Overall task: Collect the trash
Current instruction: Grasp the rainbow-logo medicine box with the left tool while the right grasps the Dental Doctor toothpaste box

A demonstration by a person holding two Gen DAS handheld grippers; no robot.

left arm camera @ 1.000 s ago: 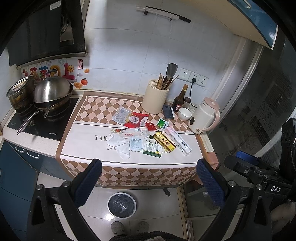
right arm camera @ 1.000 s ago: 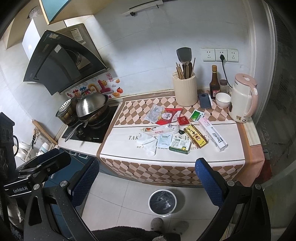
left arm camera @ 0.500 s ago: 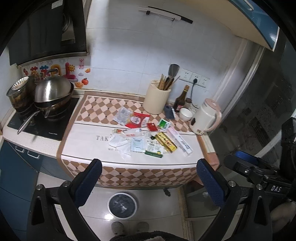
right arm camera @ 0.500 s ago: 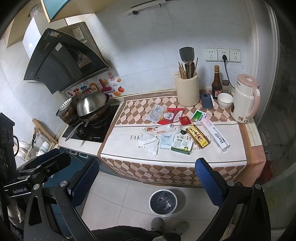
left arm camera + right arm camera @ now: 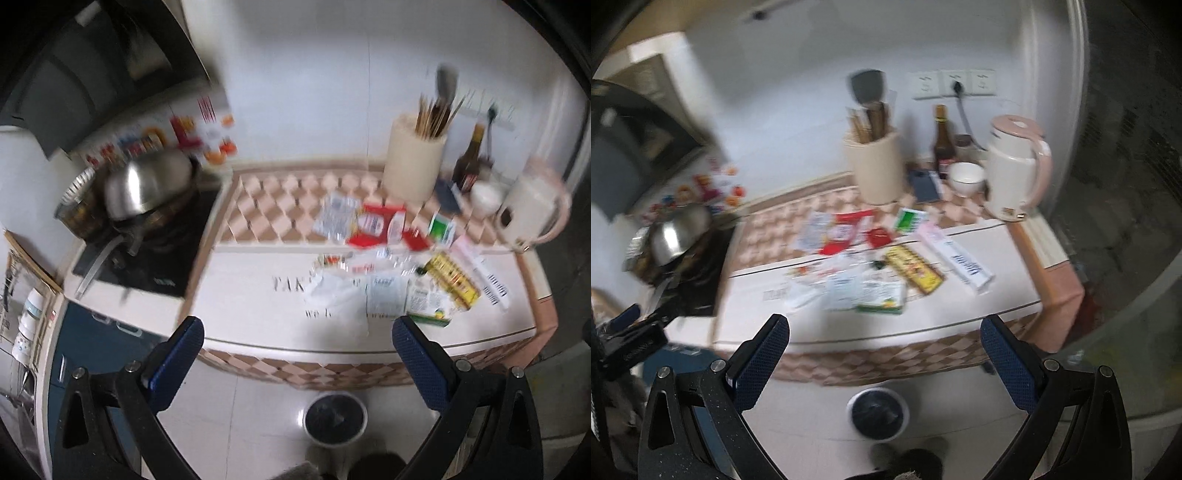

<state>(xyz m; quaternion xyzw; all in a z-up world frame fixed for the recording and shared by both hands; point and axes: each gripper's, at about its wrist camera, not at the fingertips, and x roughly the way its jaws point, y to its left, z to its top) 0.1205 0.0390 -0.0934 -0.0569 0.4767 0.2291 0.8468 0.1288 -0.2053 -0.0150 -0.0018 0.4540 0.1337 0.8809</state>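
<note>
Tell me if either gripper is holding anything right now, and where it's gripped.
Nothing is held. The left gripper and right gripper are both open and empty, short of the trash on the counter.

Wrappers (image 5: 384, 266) strewn mid-counter (image 5: 258, 306), kettle (image 5: 532, 210) right, bin (image 5: 335, 419) seemingly below on floor

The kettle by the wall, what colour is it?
Cream kettle with a pink lid and handle, clearest in the right wrist view.

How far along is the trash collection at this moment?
Nothing looks done: the wrappers and boxes lie scattered on the counter. Nothing is in hand; the left gripper and right gripper are open and empty. All pickups remain, with the bin waiting on the floor.
</note>
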